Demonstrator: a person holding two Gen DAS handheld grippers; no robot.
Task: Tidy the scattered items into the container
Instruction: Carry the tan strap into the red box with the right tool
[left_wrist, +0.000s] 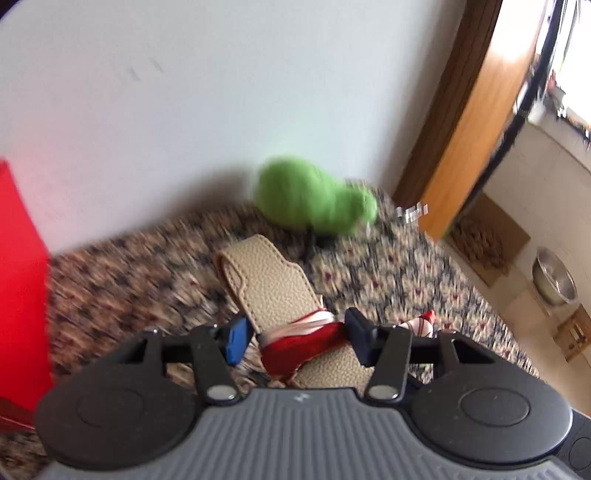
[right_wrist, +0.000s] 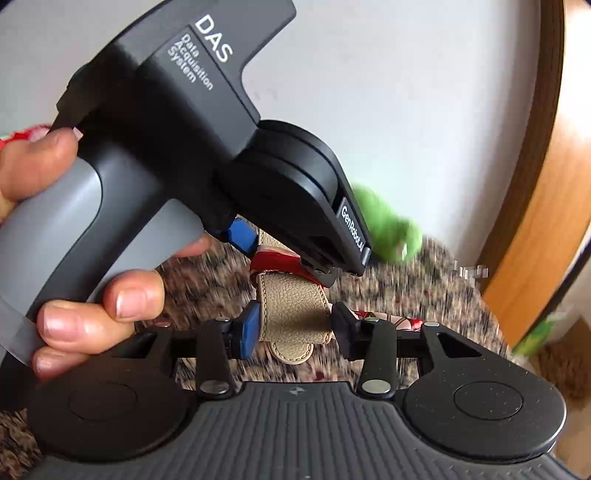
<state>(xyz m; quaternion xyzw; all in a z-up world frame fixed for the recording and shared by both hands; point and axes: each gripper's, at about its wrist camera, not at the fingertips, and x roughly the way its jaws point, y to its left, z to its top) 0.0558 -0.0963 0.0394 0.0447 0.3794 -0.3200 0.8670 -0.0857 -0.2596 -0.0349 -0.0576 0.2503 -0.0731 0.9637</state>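
Open patterned cloth (left_wrist: 388, 266) is left at one o'clock; twelve o'clock is blocked by the green plush (left_wrist: 314, 201), nine by the red box (left_wrist: 20, 280).

"DAS" and "Data Acquisition System" were printed in white on the black body of the left gripper (right_wrist: 284, 258); "GenRobot.AI" was read on its front edge near the jaws
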